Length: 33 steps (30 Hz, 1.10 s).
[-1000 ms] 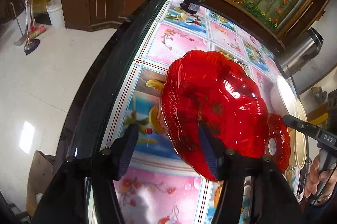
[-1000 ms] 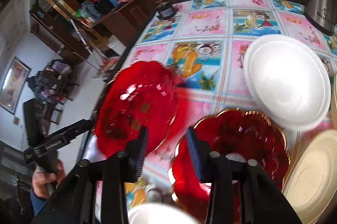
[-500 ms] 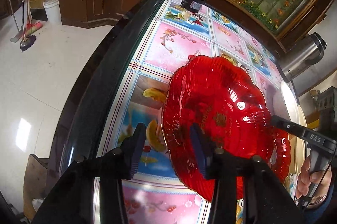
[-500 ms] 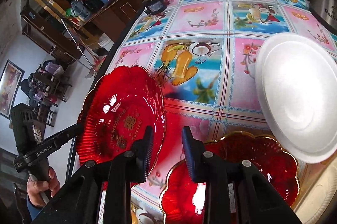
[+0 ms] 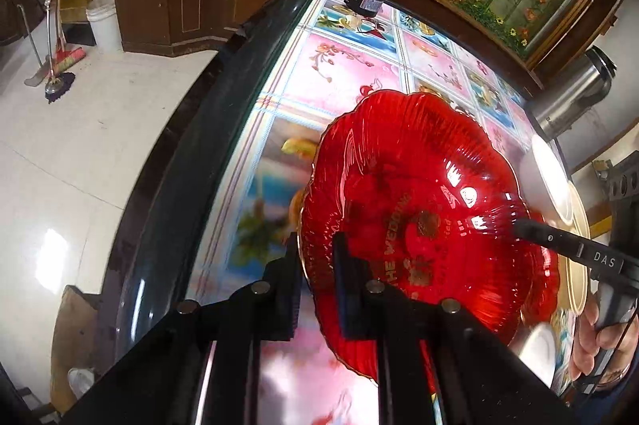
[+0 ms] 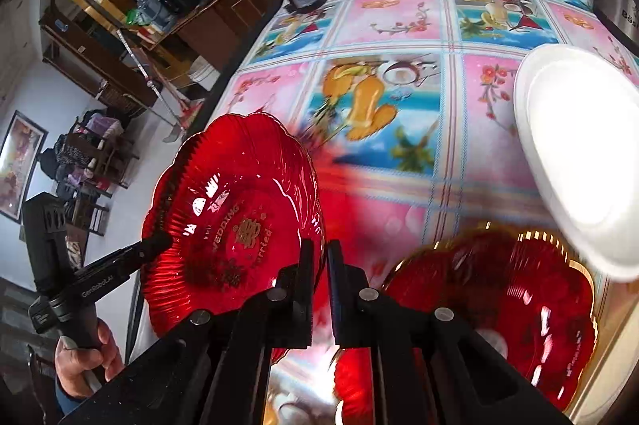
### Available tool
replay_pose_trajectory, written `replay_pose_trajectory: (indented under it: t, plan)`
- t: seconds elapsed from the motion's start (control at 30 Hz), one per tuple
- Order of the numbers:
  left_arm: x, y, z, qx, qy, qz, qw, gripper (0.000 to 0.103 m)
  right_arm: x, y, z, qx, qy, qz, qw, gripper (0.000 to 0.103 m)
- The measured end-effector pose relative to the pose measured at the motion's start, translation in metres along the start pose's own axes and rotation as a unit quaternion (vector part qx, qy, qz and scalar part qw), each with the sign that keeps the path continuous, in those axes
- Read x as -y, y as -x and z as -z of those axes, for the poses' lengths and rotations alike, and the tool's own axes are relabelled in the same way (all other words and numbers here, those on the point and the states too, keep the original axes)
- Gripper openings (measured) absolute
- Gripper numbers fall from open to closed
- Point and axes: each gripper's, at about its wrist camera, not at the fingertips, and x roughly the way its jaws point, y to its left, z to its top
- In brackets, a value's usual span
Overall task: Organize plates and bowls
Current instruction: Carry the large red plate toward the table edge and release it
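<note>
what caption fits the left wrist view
Left gripper and right gripper pinch opposite rims of a red plate.

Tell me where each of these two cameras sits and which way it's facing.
Left wrist: on the left claw, looking down along its fingers at the red plate whose rim it pinches; right claw and hand show.
Right wrist: on the right claw, looking down across the table; left claw and hand show.
Shared: the red plate, gripped on opposite rims.
</note>
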Motion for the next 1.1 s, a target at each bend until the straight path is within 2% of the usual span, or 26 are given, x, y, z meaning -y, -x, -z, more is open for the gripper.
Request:
replay_pose_trajectory:
  t: [0.2,0.43,0.47,0.53,0.63,0.77,0.9,1.1]
  plan:
    - [-0.01,0.037,0.041,0.011,-0.001,-0.01,0.9999,0.016,-0.02,0.007,0.036,-0.022,0.013,-0.024,0.999,0.008]
    - [-0.026,0.05,0.079,0.005,0.012,-0.016,0.9998,0.017,-0.034,0.002,0.076,-0.059,0.03,-0.051,0.996,0.009]
    - [-0.027,0.051,0.083,0.007,0.017,-0.015,0.9997,0.019,-0.035,0.0,0.079,-0.063,0.032,-0.052,0.996,0.011]
    - [-0.029,0.056,0.087,0.013,0.022,-0.009,0.9996,0.036,-0.036,-0.003,0.085,-0.074,0.038,-0.053,0.995,0.011]
    - [-0.027,0.073,0.092,0.04,0.018,-0.016,0.9989,0.058,-0.034,0.003,0.091,-0.065,0.037,-0.056,0.996,0.013]
    - [-0.021,0.096,0.094,0.07,0.011,-0.018,0.9973,0.061,-0.028,0.014,0.101,-0.067,0.04,-0.061,0.995,0.025]
    - [-0.006,0.108,0.101,0.083,-0.006,-0.008,0.9965,0.067,-0.013,0.038,0.122,-0.064,0.042,-0.046,0.996,0.027]
    - [0.039,0.107,0.104,0.077,-0.046,0.033,0.9955,0.068,0.026,0.1,0.14,0.011,0.023,-0.033,0.999,0.027]
